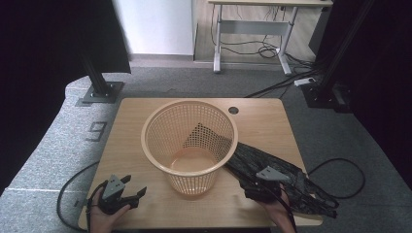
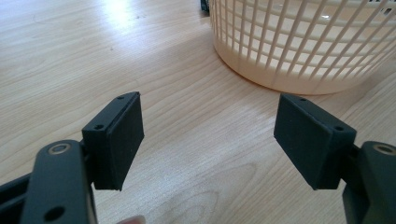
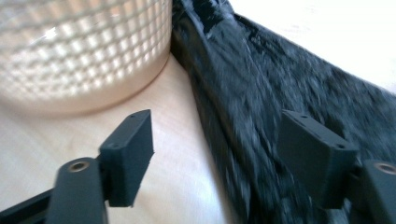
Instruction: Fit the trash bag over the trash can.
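Note:
A peach plastic mesh basket (image 1: 189, 102) stands upright in the middle of the wooden table (image 1: 131, 145). A crumpled black plastic bag (image 1: 272, 162) lies from the basket's right side across the table to the front right corner, and one end shows dark through the mesh. My left gripper (image 1: 136, 185) rests near the front left edge, open, with bare wood between its pads (image 2: 116, 140); the basket (image 2: 299, 56) is ahead and to its right. My right gripper (image 1: 250, 187) is open at the front right. In the right gripper view, its jaws (image 3: 217, 149) straddle the bag's edge (image 3: 261, 88) beside the basket's base (image 3: 84, 56).
A round cable hole (image 1: 233, 110) sits at the table's far right. Black frame posts (image 1: 99, 80) stand on the grey carpet on both sides. A desk (image 1: 252, 26) with loose cables is behind. A gripper cable (image 1: 340, 177) loops off the table's right edge.

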